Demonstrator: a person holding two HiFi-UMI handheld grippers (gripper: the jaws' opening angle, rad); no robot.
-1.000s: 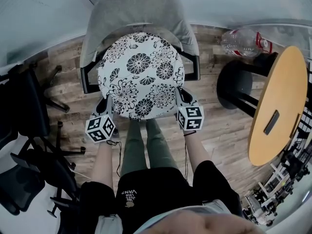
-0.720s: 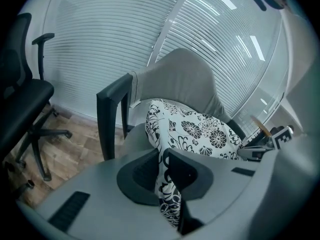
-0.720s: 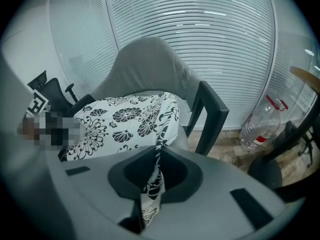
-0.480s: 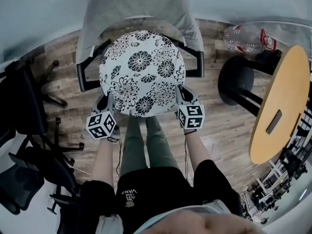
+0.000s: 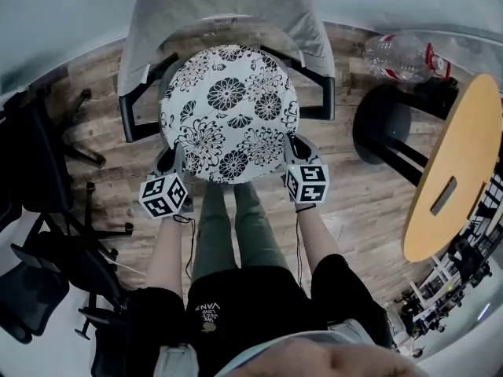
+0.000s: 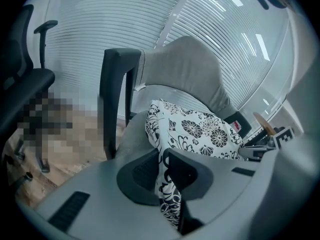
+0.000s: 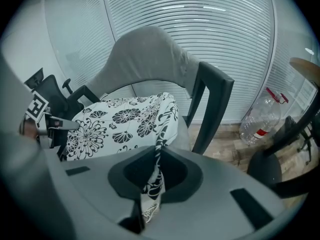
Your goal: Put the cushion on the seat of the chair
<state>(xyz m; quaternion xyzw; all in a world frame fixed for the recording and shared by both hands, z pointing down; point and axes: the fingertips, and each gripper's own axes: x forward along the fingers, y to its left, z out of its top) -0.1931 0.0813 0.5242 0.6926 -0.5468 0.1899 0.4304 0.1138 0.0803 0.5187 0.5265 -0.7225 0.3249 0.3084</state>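
Observation:
A round white cushion [image 5: 229, 112] with black flower print lies level over the seat of the grey chair [image 5: 228, 10], between its black armrests. Whether it rests on the seat I cannot tell. My left gripper [image 5: 173, 162] is shut on the cushion's near left edge, my right gripper [image 5: 295, 151] on its near right edge. In the left gripper view the fabric [image 6: 200, 129] is pinched between the jaws of the left gripper [image 6: 162, 166], with the grey seat [image 6: 131, 139] below it. In the right gripper view a fold of the cushion [image 7: 120, 121] runs through the right gripper [image 7: 156, 164].
A round wooden table [image 5: 460, 163] stands at the right, with a black stool [image 5: 385, 132] and a clear plastic bottle [image 5: 401, 53] beside it on the wood floor. Black office chairs [image 5: 39, 203] crowd the left. The person's legs stand just before the chair.
Both grippers have carried the cushion a little further toward the chair's backrest. The jaws have stayed closed on its edge.

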